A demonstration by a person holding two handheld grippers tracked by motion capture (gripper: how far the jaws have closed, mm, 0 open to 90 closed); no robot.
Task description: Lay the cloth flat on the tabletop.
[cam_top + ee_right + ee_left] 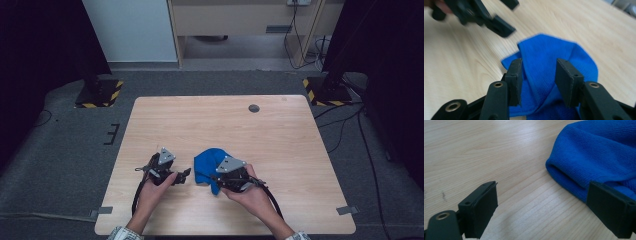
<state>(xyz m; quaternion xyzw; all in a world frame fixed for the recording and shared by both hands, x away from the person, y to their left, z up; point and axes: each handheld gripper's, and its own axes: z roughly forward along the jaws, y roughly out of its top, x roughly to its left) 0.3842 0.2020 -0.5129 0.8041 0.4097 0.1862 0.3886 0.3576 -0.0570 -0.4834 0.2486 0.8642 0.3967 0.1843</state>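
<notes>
I've got a pale wood-grain table (280,150) on grey carpet, with a small dark round cap (254,108) set in the top far behind the blue cloth (207,162). That cloth is crumpled terry microfibre near the front edge, and I can't tell its long axis. My left gripper (544,202), just left of the cloth, gapes wide over bare wood. My right gripper (539,80) straddles a raised fold, jaws partway apart, not pressing it.
</notes>
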